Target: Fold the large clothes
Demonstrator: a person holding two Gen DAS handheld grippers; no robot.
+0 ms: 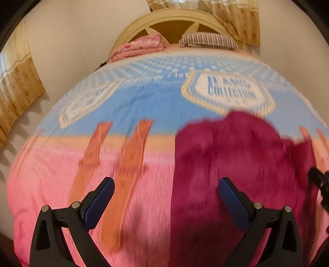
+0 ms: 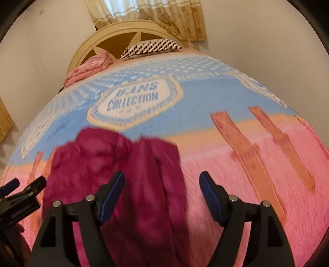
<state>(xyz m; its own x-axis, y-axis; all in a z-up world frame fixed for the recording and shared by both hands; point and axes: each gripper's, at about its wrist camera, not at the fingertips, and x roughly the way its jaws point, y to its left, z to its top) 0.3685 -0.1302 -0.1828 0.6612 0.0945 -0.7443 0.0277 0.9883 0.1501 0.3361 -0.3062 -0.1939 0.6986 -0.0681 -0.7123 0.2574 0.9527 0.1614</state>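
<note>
A magenta garment (image 1: pixel 230 164) lies crumpled on the bed, stretching from the near edge toward the middle; it also shows in the right wrist view (image 2: pixel 127 174). My left gripper (image 1: pixel 165 187) is open and empty above the garment's left edge, its right finger over the cloth. My right gripper (image 2: pixel 161 182) is open and empty above the garment's right edge, its left finger over the cloth. The left gripper shows at the left edge of the right wrist view (image 2: pixel 22 187). The right gripper's tip shows at the right edge of the left wrist view (image 1: pixel 317 176).
The bed is covered by a pink and blue blanket (image 1: pixel 144 98) printed with a "JEANS COLLECTION" badge (image 2: pixel 135 100). A striped pillow (image 1: pixel 207 39) and a folded pink quilt (image 1: pixel 139 46) lie by the cream headboard (image 1: pixel 170 20). Walls and curtains (image 2: pixel 148 14) surround the bed.
</note>
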